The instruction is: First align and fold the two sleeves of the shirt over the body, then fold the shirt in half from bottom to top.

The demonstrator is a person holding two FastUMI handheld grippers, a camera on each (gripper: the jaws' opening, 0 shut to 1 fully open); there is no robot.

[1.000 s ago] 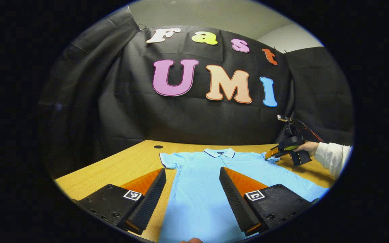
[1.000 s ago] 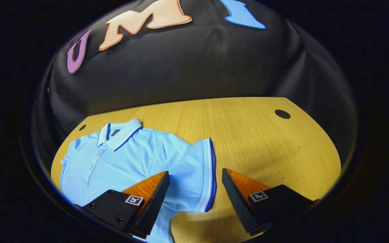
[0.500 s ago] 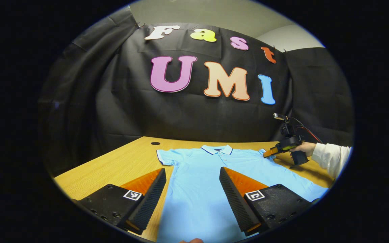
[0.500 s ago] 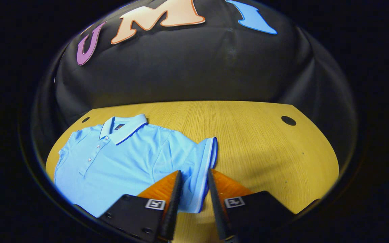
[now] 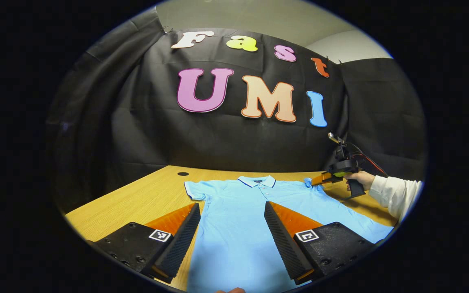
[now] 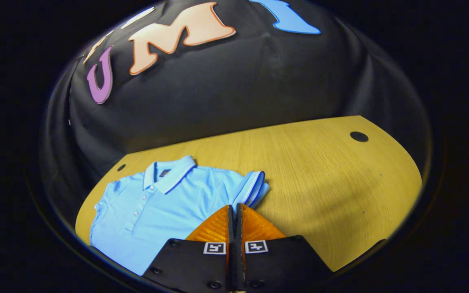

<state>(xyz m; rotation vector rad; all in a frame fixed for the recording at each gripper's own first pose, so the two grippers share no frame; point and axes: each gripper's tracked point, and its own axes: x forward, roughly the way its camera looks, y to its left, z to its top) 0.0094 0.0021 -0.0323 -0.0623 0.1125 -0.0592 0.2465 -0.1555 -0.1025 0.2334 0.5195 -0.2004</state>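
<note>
A light blue polo shirt [image 5: 242, 219] lies flat on the wooden table [image 5: 136, 199], collar [image 5: 257, 181] toward the wall. In the left gripper view my left gripper [image 5: 232, 211] hangs open above the shirt's lower body, nothing between its fingers. The left sleeve [image 5: 195, 190] lies spread out. In the right gripper view my right gripper [image 6: 234, 208] is shut on the right sleeve [image 6: 253, 188], whose striped cuff bunches up just beyond the fingertips. The left gripper view shows that right gripper [image 5: 319, 181] far off at the shirt's right shoulder, held by a hand in a white sleeve [image 5: 393, 194].
Round cable holes sit in the table, one [image 5: 182, 173] near the far left corner and one [image 6: 358, 136] at the far right. Bare wood [image 6: 332, 179] stretches to the right of the shirt. The black cloth wall stands right behind the table.
My right gripper has gone from wide open to shut on the right sleeve and has lifted it a little, so the cuff bunches. The left gripper has stayed open above the shirt.
</note>
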